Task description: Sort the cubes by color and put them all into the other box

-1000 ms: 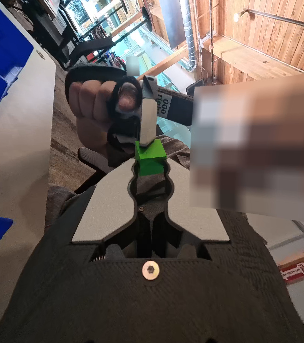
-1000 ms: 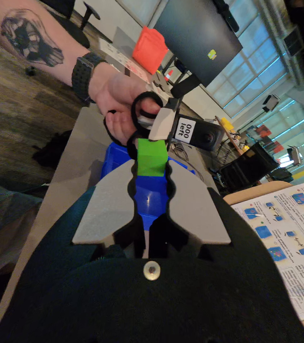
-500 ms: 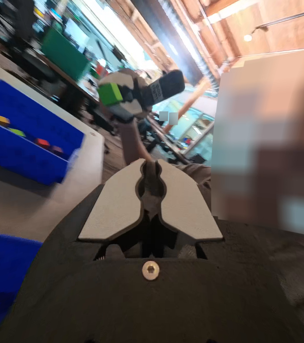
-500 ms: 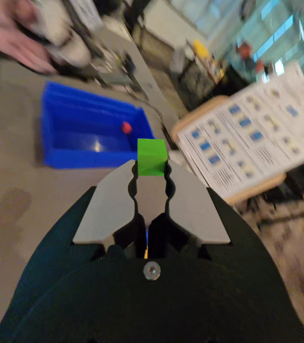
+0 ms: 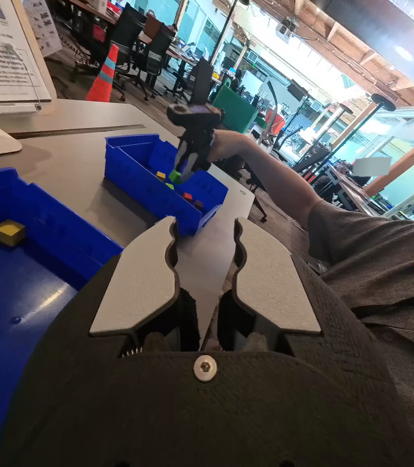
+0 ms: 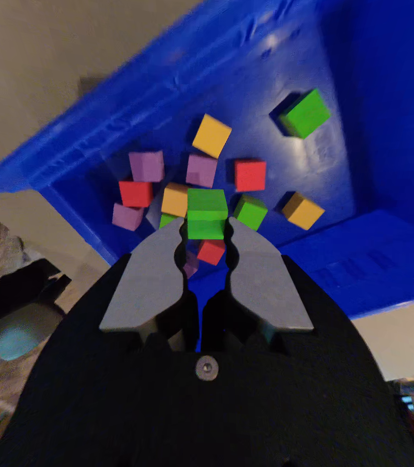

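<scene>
While our right gripper (image 6: 206,222) clamps the green cube (image 6: 207,213) by two flat opposite faces above the far blue bin (image 6: 352,265) of loose cubes, we judge it light and slightly soft, and our left gripper (image 5: 204,222) hangs apart, empty

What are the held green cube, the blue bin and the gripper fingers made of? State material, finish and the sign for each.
Green cube: likely foam or painted wood; flat matte faces, no shine, crisp edges. It is clamped in the right gripper.
Blue bin: moulded plastic, glossy; highlights on the floor, embossed marks on the wall.
Fingers: grey, grainy matte, probably printed plastic, on a layered black body.
</scene>
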Available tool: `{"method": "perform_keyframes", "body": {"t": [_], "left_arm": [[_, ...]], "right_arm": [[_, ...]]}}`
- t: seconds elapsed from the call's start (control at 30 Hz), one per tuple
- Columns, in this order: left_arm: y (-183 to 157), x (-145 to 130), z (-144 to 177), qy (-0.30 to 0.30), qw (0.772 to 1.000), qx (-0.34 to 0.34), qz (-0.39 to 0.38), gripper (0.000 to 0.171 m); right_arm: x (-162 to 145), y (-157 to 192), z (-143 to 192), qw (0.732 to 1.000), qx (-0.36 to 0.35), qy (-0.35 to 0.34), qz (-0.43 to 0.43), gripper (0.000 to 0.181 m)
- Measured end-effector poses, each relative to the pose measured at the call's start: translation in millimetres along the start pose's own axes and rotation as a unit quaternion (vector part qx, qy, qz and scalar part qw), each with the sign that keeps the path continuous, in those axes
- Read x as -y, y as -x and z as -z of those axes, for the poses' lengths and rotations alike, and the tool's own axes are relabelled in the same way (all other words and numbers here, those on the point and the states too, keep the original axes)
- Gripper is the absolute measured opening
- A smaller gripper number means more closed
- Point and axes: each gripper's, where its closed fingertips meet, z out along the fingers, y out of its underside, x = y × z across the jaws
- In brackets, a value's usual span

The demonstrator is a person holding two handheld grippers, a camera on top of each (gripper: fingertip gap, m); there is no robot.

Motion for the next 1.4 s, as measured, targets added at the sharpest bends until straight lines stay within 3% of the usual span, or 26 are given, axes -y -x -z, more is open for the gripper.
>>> {"method": "perform_keyframes", "body": {"t": [0.17, 0.7, 0.83, 0.93, 1.07, 1.2, 1.3, 1.4], "left_arm": [[7.0, 3.4, 7.4, -0.008, 1.0, 0.004, 0.004, 0.043], [21.7, 0.4, 14.8, 0.002, 0.999, 0.05, -0.006, 0.043], [44.2, -3.8, 11.3, 0.024, 0.994, 0.109, -0.013, 0.043], [81.5, -12.8, 11.8, 0.082, 0.975, 0.204, -0.039, 0.049], [127.6, -11.1, 13.4, 0.17, 0.94, 0.288, -0.06, 0.05], [176.5, -16.3, 6.3, 0.211, 0.907, 0.363, 0.012, 0.05], [209.9, -38.2, -10.3, 0.223, 0.892, 0.388, 0.058, 0.047], [245.9, -61.6, -19.6, 0.263, 0.866, 0.412, 0.103, 0.048]], "right_arm": [[-16.8, 2.5, -22.0, 0.999, 0.015, 0.029, -0.015, 0.028], [-16.5, -1.3, -60.9, 0.996, 0.035, 0.079, -0.028, 0.028], [-20.7, 3.5, -65.4, 0.993, 0.055, 0.101, -0.038, 0.037], [-20.9, 4.0, -58.8, 0.992, 0.064, 0.099, -0.049, 0.053], [-18.0, 5.1, -28.2, 0.995, 0.052, 0.066, -0.051, 0.051], [-0.7, 7.6, 16.5, 0.999, -0.03, -0.017, -0.031, 0.048], [19.3, 26.3, 41.7, 0.993, -0.073, -0.094, 0.004, 0.044], [30.0, 42.6, 50.1, 0.986, -0.103, -0.129, 0.036, 0.044]]}}
